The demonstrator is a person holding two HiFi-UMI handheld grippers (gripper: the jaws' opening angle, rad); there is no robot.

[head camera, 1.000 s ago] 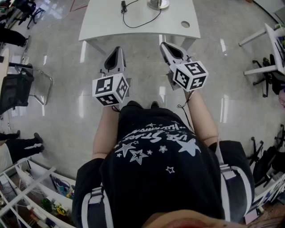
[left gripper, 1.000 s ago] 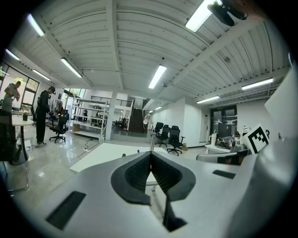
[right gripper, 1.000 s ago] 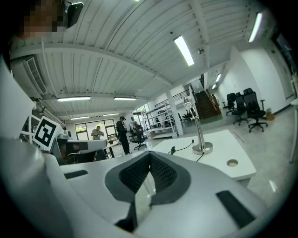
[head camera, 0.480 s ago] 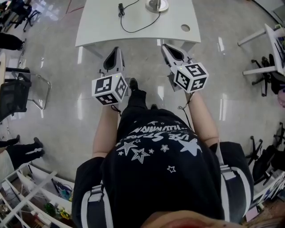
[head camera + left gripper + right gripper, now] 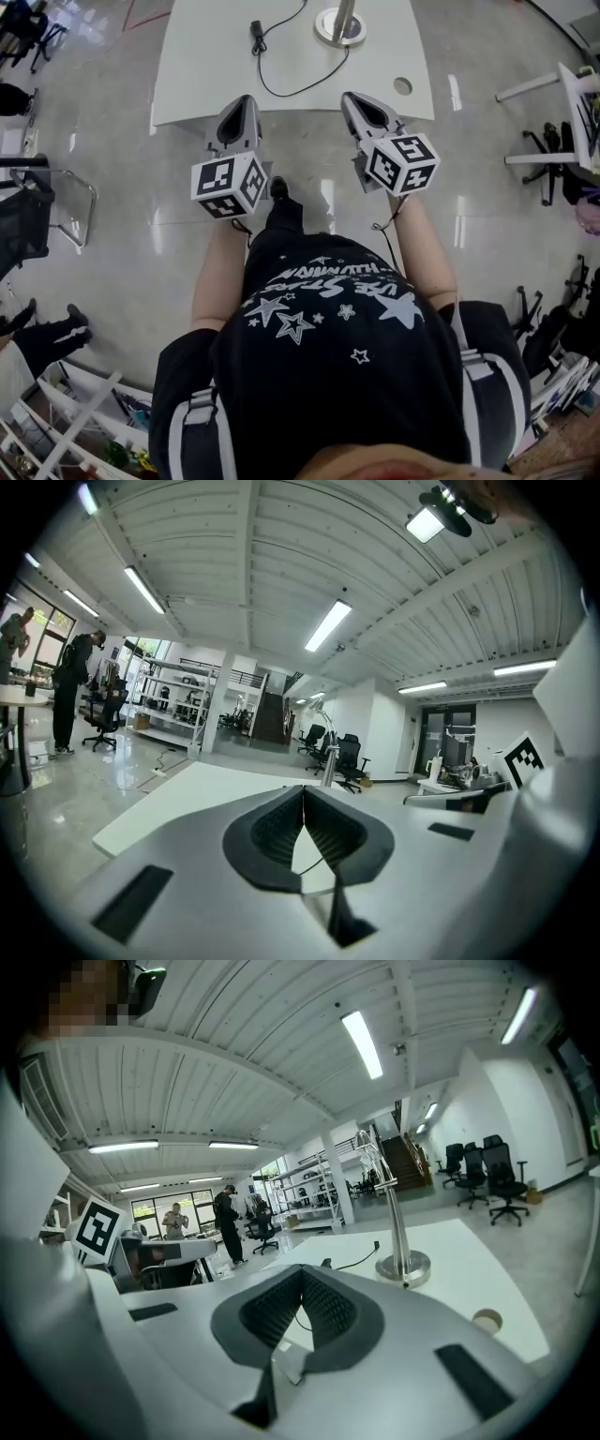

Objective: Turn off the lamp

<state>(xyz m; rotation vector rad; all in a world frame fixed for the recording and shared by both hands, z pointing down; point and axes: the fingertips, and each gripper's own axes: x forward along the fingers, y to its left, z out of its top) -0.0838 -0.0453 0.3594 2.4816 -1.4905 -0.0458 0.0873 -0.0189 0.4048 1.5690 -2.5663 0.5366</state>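
Observation:
The lamp's round metal base with its upright pole stands at the far middle of a white table. Its black cable carries an inline switch left of the base. In the head view both grippers are held side by side over the floor, at the table's near edge and short of the cable. My left gripper is shut with nothing between its pads. My right gripper also looks shut and empty, and points toward the lamp base.
A round cable hole sits at the table's near right corner. Office chairs stand at the left and another white desk at the right. People stand by shelving farther back.
The table and lamp have drawn nearer in the head view as the person stepped forward. Both grippers moved ahead together to the table's near edge, still shut.

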